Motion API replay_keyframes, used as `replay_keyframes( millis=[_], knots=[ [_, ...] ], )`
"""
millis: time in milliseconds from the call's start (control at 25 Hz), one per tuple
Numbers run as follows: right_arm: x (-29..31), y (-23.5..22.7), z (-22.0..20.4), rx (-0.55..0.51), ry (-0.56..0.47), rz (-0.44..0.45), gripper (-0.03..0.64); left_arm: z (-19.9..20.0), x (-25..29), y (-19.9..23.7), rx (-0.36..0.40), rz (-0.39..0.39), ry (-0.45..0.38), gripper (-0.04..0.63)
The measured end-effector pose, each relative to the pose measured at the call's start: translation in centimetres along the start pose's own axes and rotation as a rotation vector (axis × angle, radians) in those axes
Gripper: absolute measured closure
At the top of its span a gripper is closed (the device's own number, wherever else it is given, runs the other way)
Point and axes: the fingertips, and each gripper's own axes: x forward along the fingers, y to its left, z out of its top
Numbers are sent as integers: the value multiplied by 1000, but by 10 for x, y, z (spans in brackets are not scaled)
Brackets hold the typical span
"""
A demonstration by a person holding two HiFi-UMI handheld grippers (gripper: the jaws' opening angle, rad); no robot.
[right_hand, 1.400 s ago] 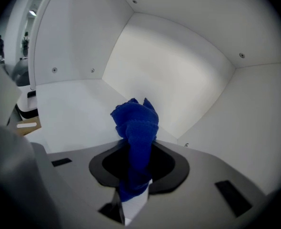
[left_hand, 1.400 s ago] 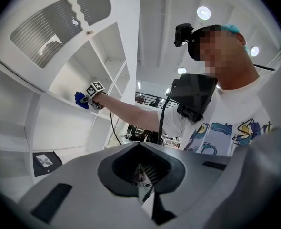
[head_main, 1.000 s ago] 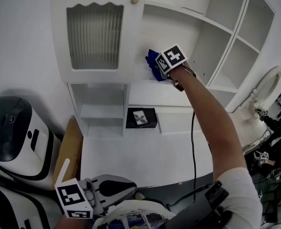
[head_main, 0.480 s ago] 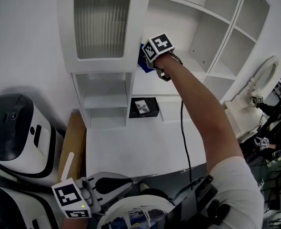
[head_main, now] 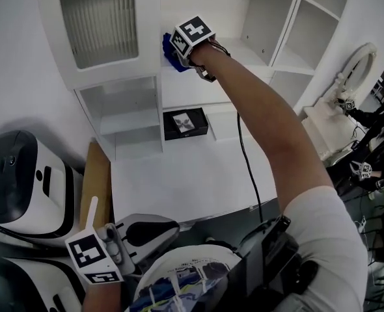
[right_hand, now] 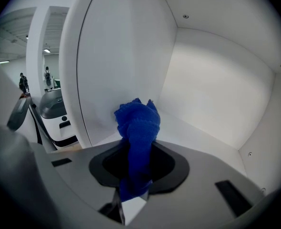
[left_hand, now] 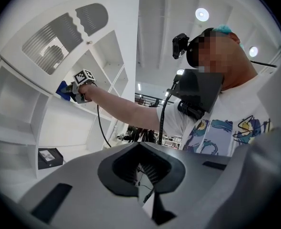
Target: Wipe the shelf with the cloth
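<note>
Jaws of right gripper (right_hand: 135, 178) were clamped on blue cloth (right_hand: 137, 120). Its bunched end stuck out ahead and touched shelf (right_hand: 202, 137) close to the compartment's left side wall. From the head view, the person's right arm (head_main: 270, 148) was stretched up to that compartment, with the cloth just beside the edge of ribbed-glass door (head_main: 101, 21). Black cable (head_main: 243, 155) hung under the arm. Black box (head_main: 185, 123) sat in a lower opening, well apart from the cloth. Left gripper (head_main: 143, 229) was held low by the body, jaws together with nothing between them. White-and-black machine (head_main: 23, 181) stood at left.
</note>
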Motion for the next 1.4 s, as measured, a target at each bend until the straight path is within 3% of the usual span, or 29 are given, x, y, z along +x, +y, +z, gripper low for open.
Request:
replay_keyframes(
  millis=[360, 880, 1400],
  knots=[
    [-20, -50, -29, 15, -8, -14, 508, 4, 49, 8, -5, -38, 16, 582],
    [-68, -158, -103, 15, 40, -188, 508, -7, 120, 5, -16, -128, 74, 582],
    [-95, -192, -134, -37, -30, -281, 509, -18, 168, 3, -34, -157, 114, 582]
  ],
)
